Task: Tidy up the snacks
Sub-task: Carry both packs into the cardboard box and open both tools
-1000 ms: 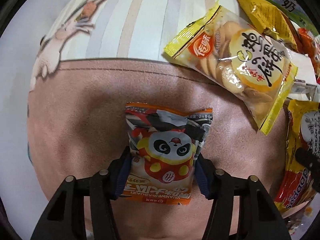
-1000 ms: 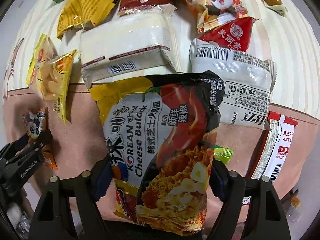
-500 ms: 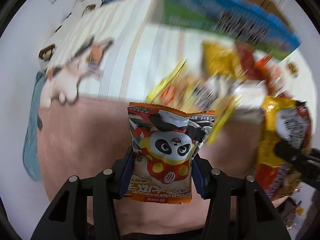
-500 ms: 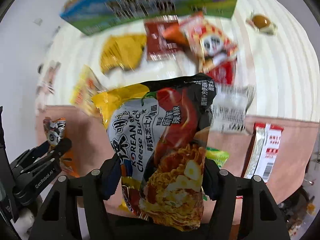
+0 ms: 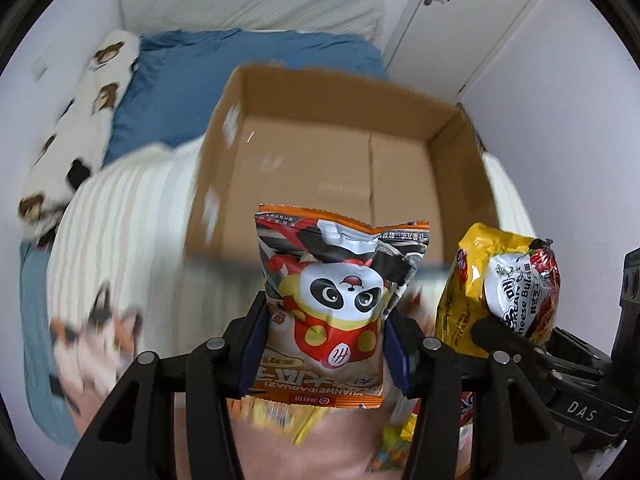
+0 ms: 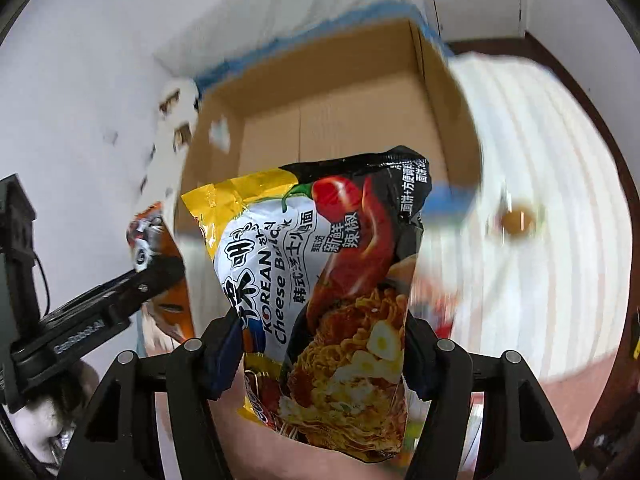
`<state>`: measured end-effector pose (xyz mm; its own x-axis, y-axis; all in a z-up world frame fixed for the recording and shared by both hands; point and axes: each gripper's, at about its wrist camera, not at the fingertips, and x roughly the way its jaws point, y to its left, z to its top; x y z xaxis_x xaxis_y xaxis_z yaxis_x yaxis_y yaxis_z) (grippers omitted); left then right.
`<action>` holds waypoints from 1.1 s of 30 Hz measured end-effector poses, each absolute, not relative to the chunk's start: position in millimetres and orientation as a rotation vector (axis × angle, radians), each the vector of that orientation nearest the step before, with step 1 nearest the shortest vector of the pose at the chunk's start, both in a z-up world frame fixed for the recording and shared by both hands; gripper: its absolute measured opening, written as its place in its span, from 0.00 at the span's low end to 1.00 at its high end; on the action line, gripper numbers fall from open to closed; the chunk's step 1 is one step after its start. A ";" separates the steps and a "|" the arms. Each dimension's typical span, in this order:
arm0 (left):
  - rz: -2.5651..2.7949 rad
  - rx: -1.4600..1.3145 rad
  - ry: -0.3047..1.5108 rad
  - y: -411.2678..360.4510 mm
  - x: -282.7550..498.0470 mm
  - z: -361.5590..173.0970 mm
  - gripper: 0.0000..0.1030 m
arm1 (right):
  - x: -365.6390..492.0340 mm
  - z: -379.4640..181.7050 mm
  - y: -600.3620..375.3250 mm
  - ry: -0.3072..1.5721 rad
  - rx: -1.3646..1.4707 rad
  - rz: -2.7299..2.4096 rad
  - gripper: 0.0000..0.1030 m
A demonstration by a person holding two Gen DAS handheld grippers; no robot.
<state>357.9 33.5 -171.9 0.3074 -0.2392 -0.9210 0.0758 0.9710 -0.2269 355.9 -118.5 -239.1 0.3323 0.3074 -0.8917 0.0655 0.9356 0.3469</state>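
The left gripper [image 5: 326,350] pinches an orange panda-print snack packet [image 5: 340,304]; the right gripper [image 6: 324,354] clamps a yellow-and-black Korean cheese noodle bag [image 6: 320,280]. At twelve o'clock lies a blurred, seemingly empty brown cardboard box [image 5: 340,140].

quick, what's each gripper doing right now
left gripper: shut on the panda snack.
right gripper: shut on the noodle pack.

The right hand-held gripper [image 6: 322,354] clamps a Korean cheese noodle packet [image 6: 320,280] (yellow and black) before an open cardboard box [image 6: 340,120] on the striped bed [image 6: 540,220].
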 end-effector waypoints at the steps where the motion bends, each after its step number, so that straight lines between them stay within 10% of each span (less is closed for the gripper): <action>1: -0.216 -0.153 1.245 30.9 381.9 -170.0 0.48 | 373.8 -237.6 -119.1 1.218 0.340 0.161 0.66; 25: -0.218 -0.147 1.558 10.9 591.2 -315.3 0.52 | 590.4 -352.9 -119.9 1.482 0.294 0.144 0.69; 30: -0.159 -0.132 1.543 18.6 599.4 -316.6 0.93 | 597.7 -360.2 -123.0 1.476 0.239 0.097 0.91; 33: -0.159 -0.157 1.525 21.5 595.8 -313.6 0.93 | 594.9 -358.3 -119.3 1.466 0.194 0.099 0.93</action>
<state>595.8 21.5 -313.6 0.0391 -0.2008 -0.9789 0.0056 0.9796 -0.2007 594.9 -119.3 -358.3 0.1040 0.1842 -0.9774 0.0513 0.9804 0.1902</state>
